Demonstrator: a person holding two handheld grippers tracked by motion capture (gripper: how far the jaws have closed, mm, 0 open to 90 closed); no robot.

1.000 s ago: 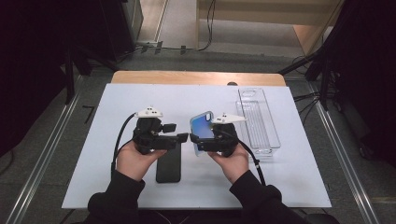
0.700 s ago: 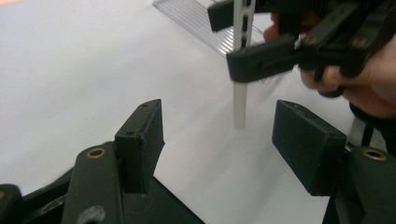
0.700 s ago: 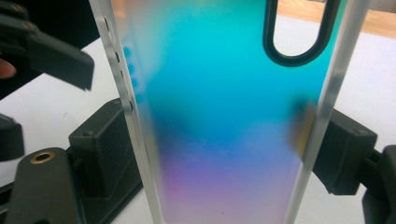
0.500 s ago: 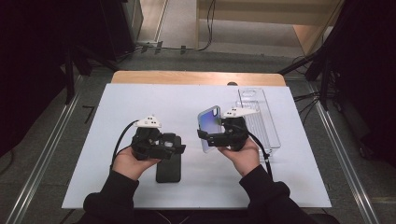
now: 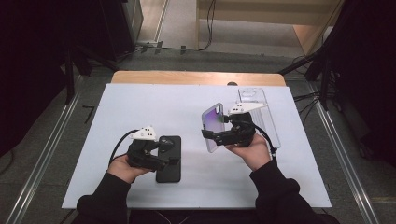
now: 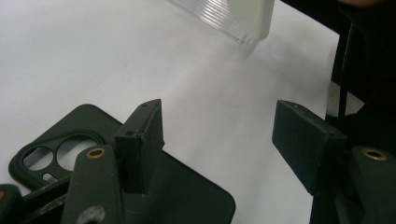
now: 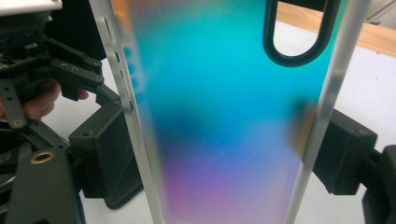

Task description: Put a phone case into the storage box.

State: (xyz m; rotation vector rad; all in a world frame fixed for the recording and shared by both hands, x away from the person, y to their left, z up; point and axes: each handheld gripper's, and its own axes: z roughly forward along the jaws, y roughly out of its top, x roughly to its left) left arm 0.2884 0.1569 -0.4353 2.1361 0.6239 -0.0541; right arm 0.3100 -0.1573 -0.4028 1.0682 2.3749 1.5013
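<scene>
The fingers of the right gripper are clamped on the two long edges of an iridescent phone case, one pad on each frosted side rail. The case is held up off the table, nearly upright, its back shading from teal at the top to violet lower down, with a black oval camera opening near its upper end. No brand mark or writing can be read on it.

The left gripper has its fingers spread wide apart with nothing between them but bare white table. Its near finger hovers above or rests on a black phone case; contact cannot be told. That case lies flat on the table, its round camera cutouts showing at one end. No lettering is legible there either.

In the high view the black phone case lies left of the iridescent phone case, well apart from it, with the left gripper over its left edge. Just right of the iridescent case, behind the right gripper, a clear ribbed tray lies on the table; a pale, flat object lies in its far end, though what it is cannot be told.
</scene>
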